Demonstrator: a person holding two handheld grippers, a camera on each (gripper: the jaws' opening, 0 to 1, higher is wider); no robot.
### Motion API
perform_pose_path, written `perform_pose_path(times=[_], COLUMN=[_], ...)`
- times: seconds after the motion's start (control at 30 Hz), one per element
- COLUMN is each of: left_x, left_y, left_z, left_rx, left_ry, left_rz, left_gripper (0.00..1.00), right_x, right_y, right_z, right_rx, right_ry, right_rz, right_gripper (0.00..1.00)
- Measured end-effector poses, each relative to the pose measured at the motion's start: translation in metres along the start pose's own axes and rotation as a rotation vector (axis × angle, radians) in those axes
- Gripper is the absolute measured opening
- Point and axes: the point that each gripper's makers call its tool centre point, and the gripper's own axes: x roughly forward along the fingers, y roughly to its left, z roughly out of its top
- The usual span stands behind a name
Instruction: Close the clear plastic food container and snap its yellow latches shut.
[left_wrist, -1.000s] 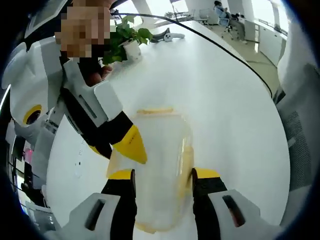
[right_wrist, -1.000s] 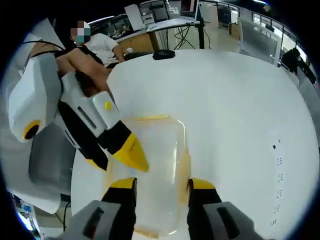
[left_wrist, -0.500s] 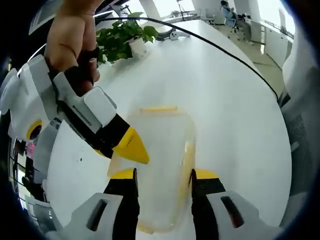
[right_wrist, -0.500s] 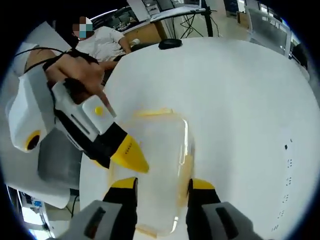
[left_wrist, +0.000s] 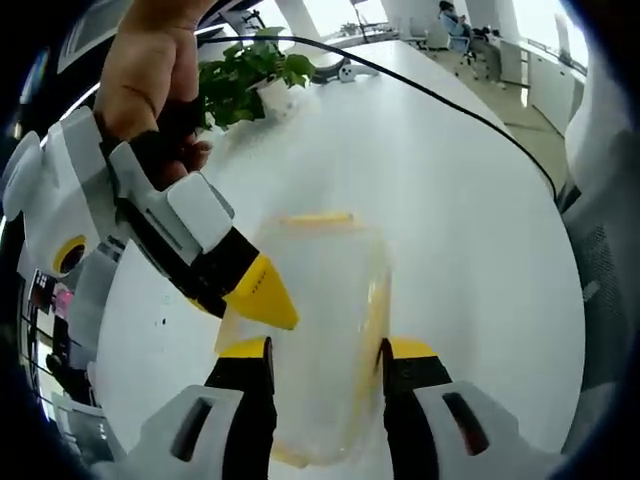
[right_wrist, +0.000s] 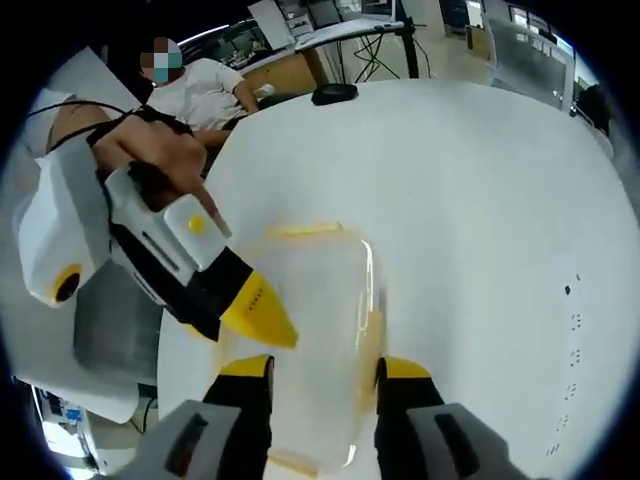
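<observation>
The clear plastic container (left_wrist: 320, 300) lies on the white table with its lid on; one yellow latch (left_wrist: 315, 217) shows at its far end and another (left_wrist: 375, 312) along its right side. My left gripper (left_wrist: 327, 360) stands open, its jaws over the near end. My right gripper (left_wrist: 265, 295), held by a hand, comes in from the left with its yellow tip at the container's left edge. In the right gripper view the same container (right_wrist: 310, 320) lies under my open right gripper (right_wrist: 322, 375), and the left gripper (right_wrist: 258, 315) reaches its left edge.
A potted plant (left_wrist: 250, 80) and a black cable (left_wrist: 450, 100) are on the far part of the table (left_wrist: 470, 230). A black object (right_wrist: 335, 93) sits at the table's far edge, with a seated person (right_wrist: 205, 90) beyond. A grey chair (right_wrist: 120, 330) stands on the left.
Both views have shifted a little with the hands. The container and both grippers keep the same places relative to each other.
</observation>
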Motion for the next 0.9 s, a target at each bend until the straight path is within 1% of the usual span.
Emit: perform_pose_path(times=[0.1, 0.13, 0.17, 0.23, 0.27, 0.33, 0.37, 0.4, 0.43, 0.5, 0.53, 0.7, 0.77, 0.87, 0.9], left_x=[-0.001, -0.001, -0.002, -0.002, -0.002, -0.003, -0.003, -0.003, -0.004, -0.006, -0.007, -0.011, -0.014, -0.014, -0.015], left_y=[-0.001, 0.001, 0.001, 0.0, 0.001, -0.001, -0.002, -0.002, -0.002, -0.004, -0.004, -0.002, 0.0, 0.004, 0.005], left_z=[0.001, 0.002, 0.003, 0.004, 0.006, 0.009, 0.01, 0.009, 0.01, 0.01, 0.01, 0.007, 0.006, -0.001, -0.003], left_rx=[0.007, -0.001, -0.018, -0.008, -0.025, -0.05, -0.043, -0.043, -0.018, -0.032, -0.032, -0.042, -0.041, -0.042, -0.041], left_ry=[0.004, -0.001, -0.002, -0.004, -0.003, -0.017, -0.018, -0.013, -0.017, -0.017, -0.019, -0.015, -0.015, 0.001, 0.005], left_rz=[0.001, -0.001, 0.001, -0.002, -0.005, -0.021, -0.023, -0.019, -0.016, -0.035, -0.038, -0.056, -0.063, -0.072, -0.072], left_gripper=[0.4, 0.4, 0.41, 0.4, 0.4, 0.38, 0.37, 0.38, 0.4, 0.42, 0.43, 0.48, 0.5, 0.57, 0.57], right_x=[-0.002, -0.002, -0.003, -0.005, -0.005, -0.008, -0.011, -0.013, -0.016, -0.019, -0.02, -0.021, -0.022, -0.025, -0.026], right_y=[-0.001, -0.002, -0.002, 0.0, 0.0, -0.001, -0.001, -0.001, -0.002, -0.001, -0.001, 0.005, 0.006, 0.01, 0.011], right_z=[-0.002, -0.001, -0.002, -0.002, 0.0, 0.001, 0.002, 0.003, 0.003, 0.004, 0.006, -0.001, -0.006, -0.009, -0.01], right_rx=[0.011, 0.027, 0.029, 0.019, 0.018, 0.025, 0.022, 0.022, 0.015, -0.006, -0.007, -0.047, -0.052, -0.063, -0.069], right_ry=[-0.015, -0.018, -0.018, -0.023, -0.023, -0.042, -0.05, -0.048, -0.047, -0.048, -0.05, -0.031, -0.019, -0.016, -0.013], right_rz=[-0.015, -0.02, -0.023, -0.033, -0.032, -0.04, -0.045, -0.05, -0.061, -0.07, -0.077, -0.104, -0.113, -0.131, -0.138], right_gripper=[0.4, 0.4, 0.4, 0.4, 0.4, 0.42, 0.43, 0.43, 0.43, 0.42, 0.44, 0.51, 0.51, 0.55, 0.56])
